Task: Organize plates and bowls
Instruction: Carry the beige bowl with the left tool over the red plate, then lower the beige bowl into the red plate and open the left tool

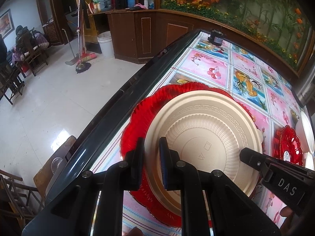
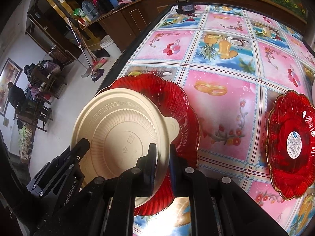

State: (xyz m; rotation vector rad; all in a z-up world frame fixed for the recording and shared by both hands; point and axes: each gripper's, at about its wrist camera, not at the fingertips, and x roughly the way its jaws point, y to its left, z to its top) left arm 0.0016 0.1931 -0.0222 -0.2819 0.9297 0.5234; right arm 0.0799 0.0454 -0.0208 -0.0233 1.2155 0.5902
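A cream plastic bowl [image 1: 204, 129] sits upside down over a large red glass plate [image 1: 141, 116] near the table's left edge. My left gripper [image 1: 152, 153] is shut on the bowl's near-left rim. My right gripper [image 2: 163, 157] is shut on the bowl's right rim [image 2: 165, 149], next to its tab handle; it shows in the left wrist view [image 1: 254, 157] too. In the right wrist view the bowl [image 2: 122, 125] covers much of the red plate [image 2: 183, 118], and my left gripper [image 2: 78, 149] reaches in from the lower left.
A second red glass plate [image 2: 293, 143] with a white sticker lies to the right. White dishes [image 1: 309, 133] sit at the far right edge. A small dark device [image 2: 185, 5] stands at the table's far end. The dark table edge [image 1: 110, 106] drops to the floor on the left.
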